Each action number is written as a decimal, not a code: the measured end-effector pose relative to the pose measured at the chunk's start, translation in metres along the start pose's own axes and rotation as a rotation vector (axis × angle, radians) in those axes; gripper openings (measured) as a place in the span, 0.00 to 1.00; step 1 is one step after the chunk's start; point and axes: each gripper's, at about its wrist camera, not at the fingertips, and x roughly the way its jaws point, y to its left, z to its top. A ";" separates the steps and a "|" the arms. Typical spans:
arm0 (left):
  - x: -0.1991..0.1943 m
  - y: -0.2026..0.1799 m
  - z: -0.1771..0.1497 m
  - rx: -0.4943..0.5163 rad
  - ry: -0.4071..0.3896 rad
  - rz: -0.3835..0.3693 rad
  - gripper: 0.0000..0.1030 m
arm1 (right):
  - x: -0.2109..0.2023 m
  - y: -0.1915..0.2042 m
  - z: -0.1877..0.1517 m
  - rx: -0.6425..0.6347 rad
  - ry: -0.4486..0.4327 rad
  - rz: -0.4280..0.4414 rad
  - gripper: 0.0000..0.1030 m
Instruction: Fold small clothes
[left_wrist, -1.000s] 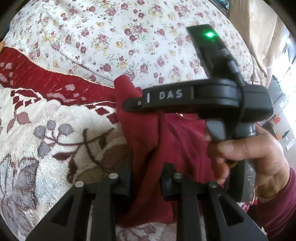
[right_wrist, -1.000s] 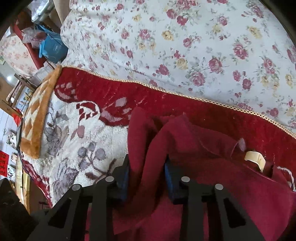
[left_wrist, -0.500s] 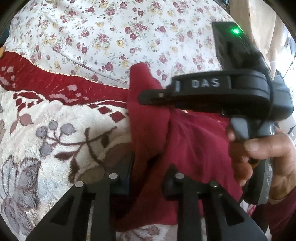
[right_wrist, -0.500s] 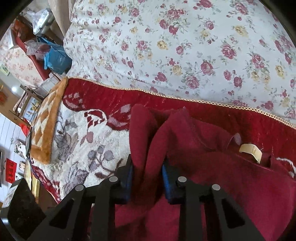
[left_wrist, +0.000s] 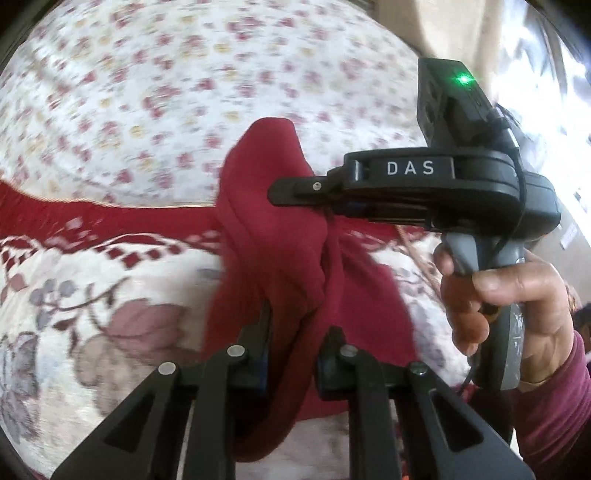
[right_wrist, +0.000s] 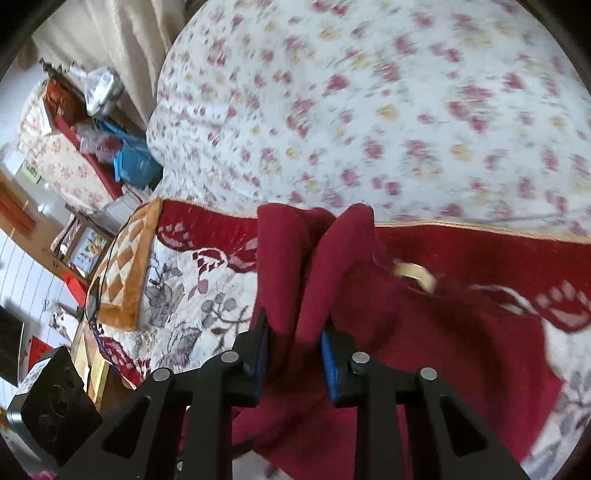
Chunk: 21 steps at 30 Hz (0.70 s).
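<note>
Left wrist view: the left gripper (left_wrist: 291, 354) is closing, with a thick fold of the dark red garment (left_wrist: 273, 236) bunched between its jaws; the pads are seen pressed into the cloth. The garment rises from the jaws up and away, ending in a rounded peak over the floral sheet (left_wrist: 147, 92). The right gripper (left_wrist: 295, 192) is seen side-on at upper right, held by the person's right hand (left_wrist: 506, 310), its finger tip laid against the same fold further up. Its jaw gap is not readable from here. Both grips are thus placed on one ridge of cloth, close together, the left nearer the camera.

Right wrist view: the right gripper (right_wrist: 295, 354) is narrowed on two gathered folds of the garment (right_wrist: 424, 350), which fill the gap between the blue pads (right_wrist: 327, 354). The bulk of the cloth is draped down and to the right, over the patterned blanket (right_wrist: 177, 295); a pale label (right_wrist: 413, 275) is seen just right of the pinched ridge. The cloth's long axis is judged to run from the grips rightward and down, so the fold line is expected to be set by spreading the two grips apart along that ridge. The scene is motion-blurred.
</note>
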 end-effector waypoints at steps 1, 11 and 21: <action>0.005 -0.012 0.000 0.017 0.007 -0.011 0.16 | -0.011 -0.011 -0.006 0.014 -0.010 -0.009 0.26; 0.090 -0.102 -0.027 0.143 0.164 -0.017 0.16 | -0.052 -0.132 -0.063 0.232 -0.032 -0.132 0.25; 0.015 -0.076 -0.019 0.139 0.053 -0.087 0.78 | -0.081 -0.138 -0.101 0.354 -0.136 -0.007 0.74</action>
